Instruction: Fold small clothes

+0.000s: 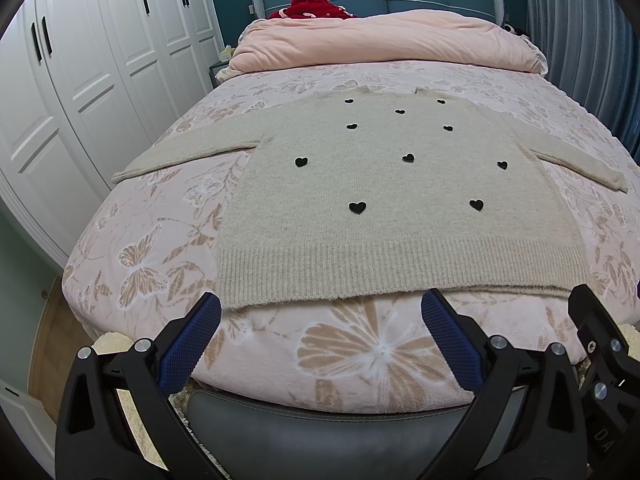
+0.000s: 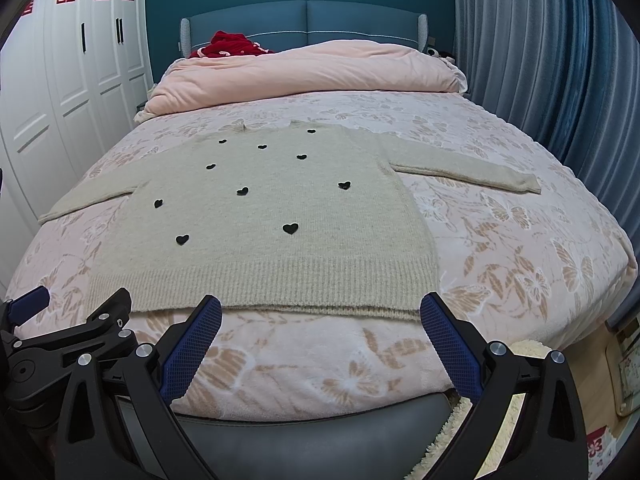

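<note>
A beige knit sweater (image 1: 384,184) (image 2: 276,216) with several small black hearts lies flat on the bed, both sleeves spread out, ribbed hem toward me. My left gripper (image 1: 320,306) hovers open just short of the hem, its blue pads (image 1: 192,344) wide apart and empty. My right gripper (image 2: 320,308) is also open and empty, level with the hem near its right half. The right gripper's black body (image 1: 600,344) shows at the right edge of the left wrist view, and the left one (image 2: 72,340) at the left of the right wrist view.
The bed has a pink butterfly-print cover (image 1: 360,360) (image 2: 520,240). A rolled pink duvet (image 1: 384,40) (image 2: 304,68) and a red garment (image 1: 312,4) lie by the blue headboard. White wardrobes (image 1: 80,80) stand at left, blue curtains (image 2: 540,60) at right, a fluffy rug (image 2: 460,440) on the floor.
</note>
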### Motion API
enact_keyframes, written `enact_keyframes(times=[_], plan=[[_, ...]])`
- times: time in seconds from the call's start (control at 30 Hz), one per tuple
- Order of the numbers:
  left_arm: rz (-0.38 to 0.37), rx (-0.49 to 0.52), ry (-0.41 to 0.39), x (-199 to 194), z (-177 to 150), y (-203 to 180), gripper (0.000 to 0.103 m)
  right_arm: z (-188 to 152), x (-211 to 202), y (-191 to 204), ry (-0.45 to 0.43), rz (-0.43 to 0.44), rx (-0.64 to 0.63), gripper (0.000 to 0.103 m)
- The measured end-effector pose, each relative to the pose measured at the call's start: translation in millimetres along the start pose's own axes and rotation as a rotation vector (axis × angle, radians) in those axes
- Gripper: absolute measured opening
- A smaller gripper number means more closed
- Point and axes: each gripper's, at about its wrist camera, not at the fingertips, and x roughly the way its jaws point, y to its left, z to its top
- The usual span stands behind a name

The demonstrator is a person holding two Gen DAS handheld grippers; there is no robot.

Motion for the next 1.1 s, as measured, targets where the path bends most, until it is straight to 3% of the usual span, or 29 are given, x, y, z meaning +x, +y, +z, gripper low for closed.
enact_keyframes(times=[0.5, 0.63, 0.77, 0.87, 1.1], plan=[[-0.004, 0.0, 0.012, 3, -3, 3, 0.098, -4, 2, 5, 0.009, 0.002, -0.001, 0.098], [-0.084, -0.085, 0.05, 13, 2, 17, 0.098, -5, 14, -11, 0.027, 0.031, 0.042, 0.098], [-0.146, -0.235, 0.102, 32, 14, 51, 0.098, 16, 41, -67, 0.064, 0.062, 0.174, 0.098], [-0.114, -0.312, 0.087, 46, 22, 78, 0.098, 42, 71, -132, 0.076, 0.047, 0.33, 0.098], [-0.066, -0.347, 0.11, 80, 36, 99, 0.098, 108, 174, -285, 0.092, -0.001, 0.642, 0.098]])
